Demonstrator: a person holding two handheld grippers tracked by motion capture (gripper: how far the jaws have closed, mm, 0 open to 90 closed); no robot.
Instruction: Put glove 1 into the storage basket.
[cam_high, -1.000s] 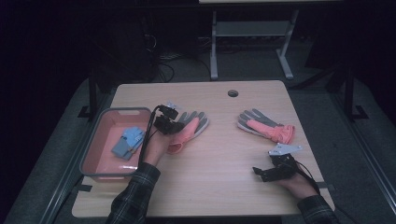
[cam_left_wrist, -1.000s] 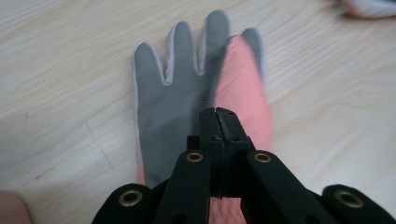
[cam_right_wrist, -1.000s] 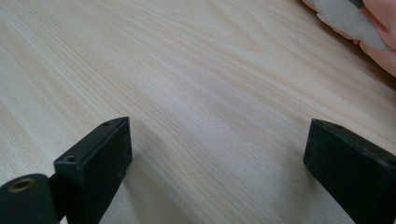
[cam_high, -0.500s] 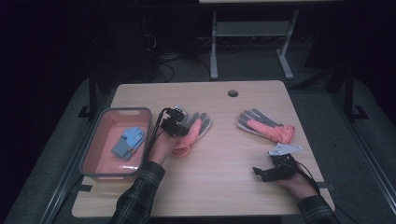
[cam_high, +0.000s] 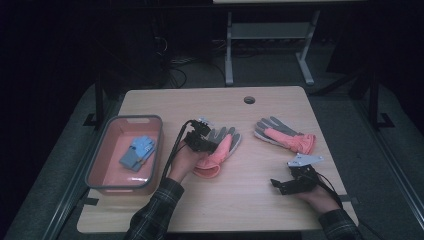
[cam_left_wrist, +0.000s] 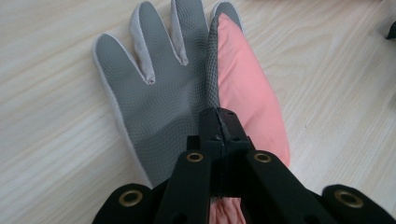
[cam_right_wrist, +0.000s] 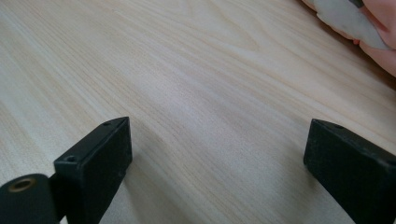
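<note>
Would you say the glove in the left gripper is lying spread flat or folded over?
Folded: the glove has its pink side doubled over the grey palm, and the left gripper pinches the fold.

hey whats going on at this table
A person is working with a handheld tool in each hand. The left tool is clamped shut on a fold of a grey-and-pink glove lying mid-table. The right tool rests near the table's front right with its jaws open and nothing between them. A second matching glove lies at the right, and a pink tray at the left holds a blue item.
</note>
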